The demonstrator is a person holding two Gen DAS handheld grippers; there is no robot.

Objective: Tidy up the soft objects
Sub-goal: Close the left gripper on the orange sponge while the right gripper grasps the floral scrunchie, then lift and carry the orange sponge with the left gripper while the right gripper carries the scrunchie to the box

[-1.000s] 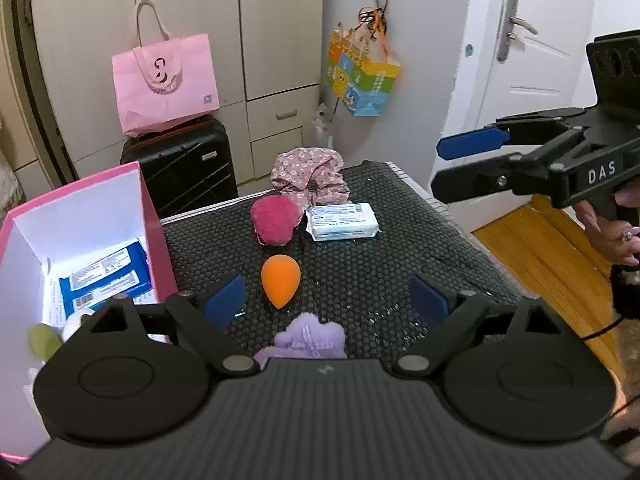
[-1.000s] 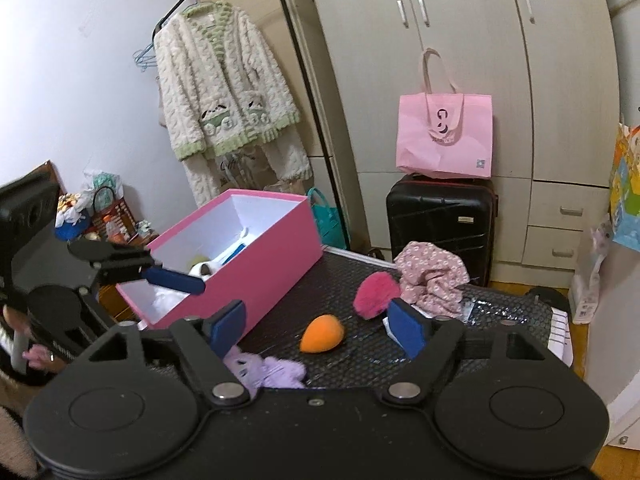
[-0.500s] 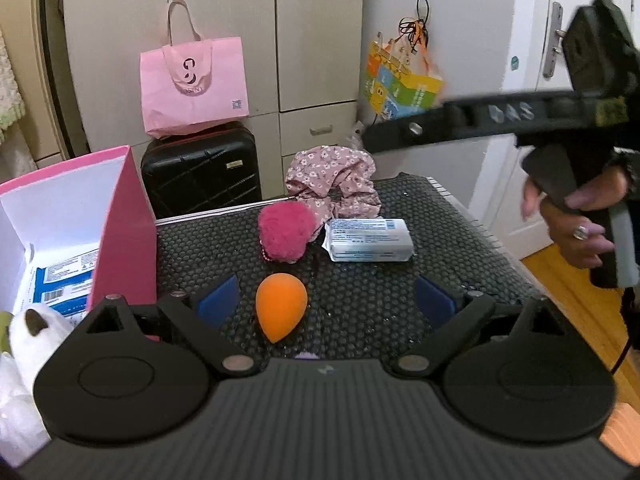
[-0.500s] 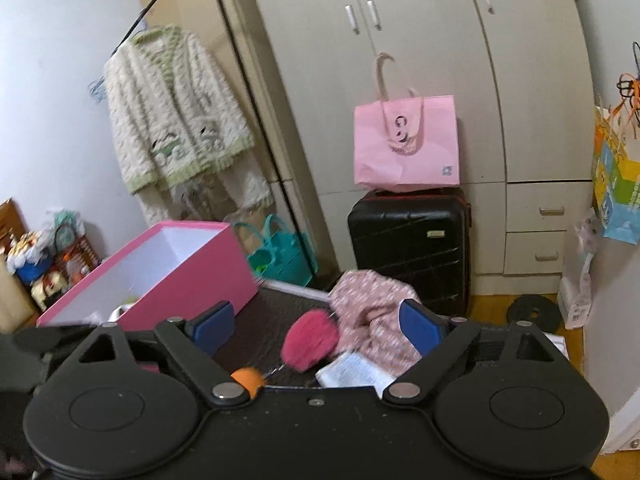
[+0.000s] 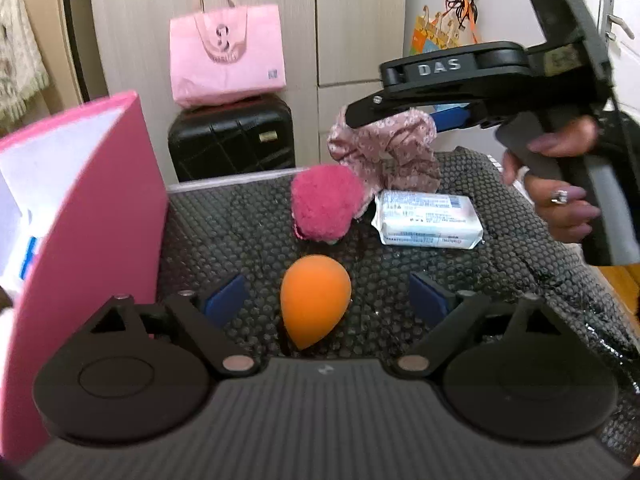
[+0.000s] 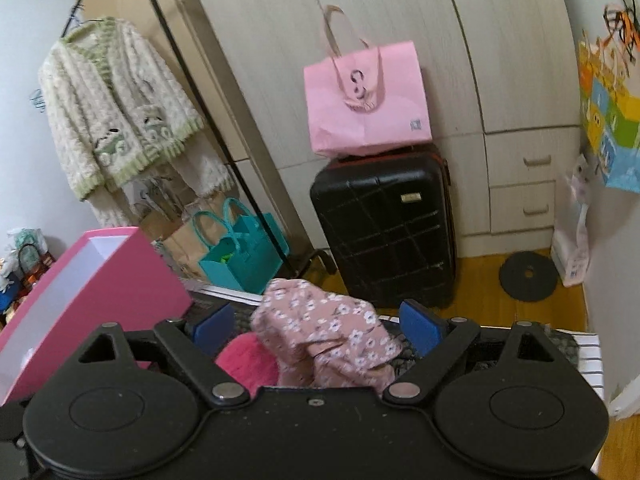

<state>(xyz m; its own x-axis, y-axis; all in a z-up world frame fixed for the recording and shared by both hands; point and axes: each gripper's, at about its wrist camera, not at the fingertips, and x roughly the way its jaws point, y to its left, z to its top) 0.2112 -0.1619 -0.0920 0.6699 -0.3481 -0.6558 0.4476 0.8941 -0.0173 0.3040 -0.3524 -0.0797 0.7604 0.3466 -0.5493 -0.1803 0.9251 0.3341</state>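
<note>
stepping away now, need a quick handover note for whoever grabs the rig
Left tongs: closing around the orange sponge, pads not touching it yet.
Right tongs: open, nothing gripped, floral scrunchie between the pads.
On the mat: sponge, scrunchie, pink pom-pom, wipes pack.
Pink box: at the mat's left.
Left: all four into the box.
</note>
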